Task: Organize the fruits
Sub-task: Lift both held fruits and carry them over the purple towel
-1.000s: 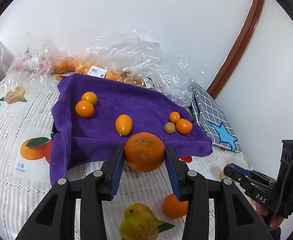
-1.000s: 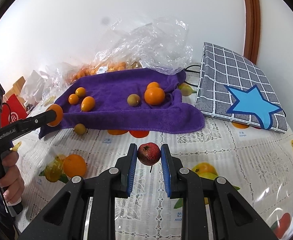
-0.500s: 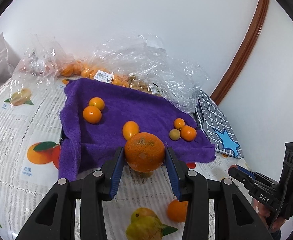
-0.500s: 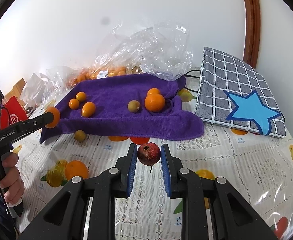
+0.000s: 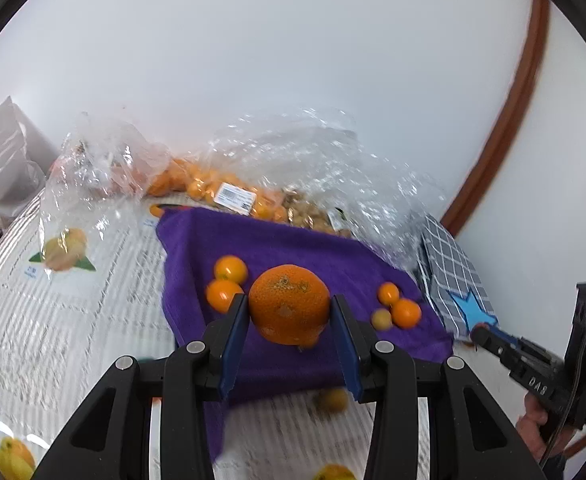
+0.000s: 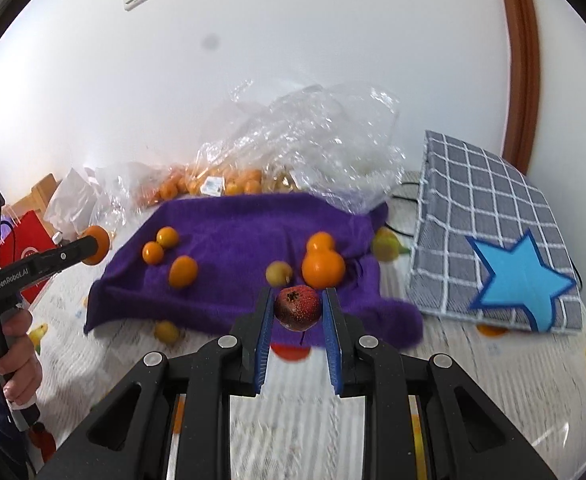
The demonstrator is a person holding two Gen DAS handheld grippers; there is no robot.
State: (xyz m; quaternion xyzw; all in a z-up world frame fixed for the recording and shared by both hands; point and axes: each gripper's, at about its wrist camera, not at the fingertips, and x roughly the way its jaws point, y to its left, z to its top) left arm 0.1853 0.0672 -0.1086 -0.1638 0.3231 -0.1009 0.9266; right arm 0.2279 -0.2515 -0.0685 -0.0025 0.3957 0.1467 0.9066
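orange (image 5: 289, 304) | clamped between left tongs (image 5: 289, 322) | above purple towel (image 5: 293, 244)

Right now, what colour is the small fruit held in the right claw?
Dark red, speckled: the small fruit in the right claw; right wrist view shows it best.

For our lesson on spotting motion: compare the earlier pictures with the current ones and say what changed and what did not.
Both grippers have advanced toward the purple towel, which looks nearer in both views. The left gripper stays shut on the large orange, the right gripper on the dark red fruit. The small fruits on the towel lie as before.
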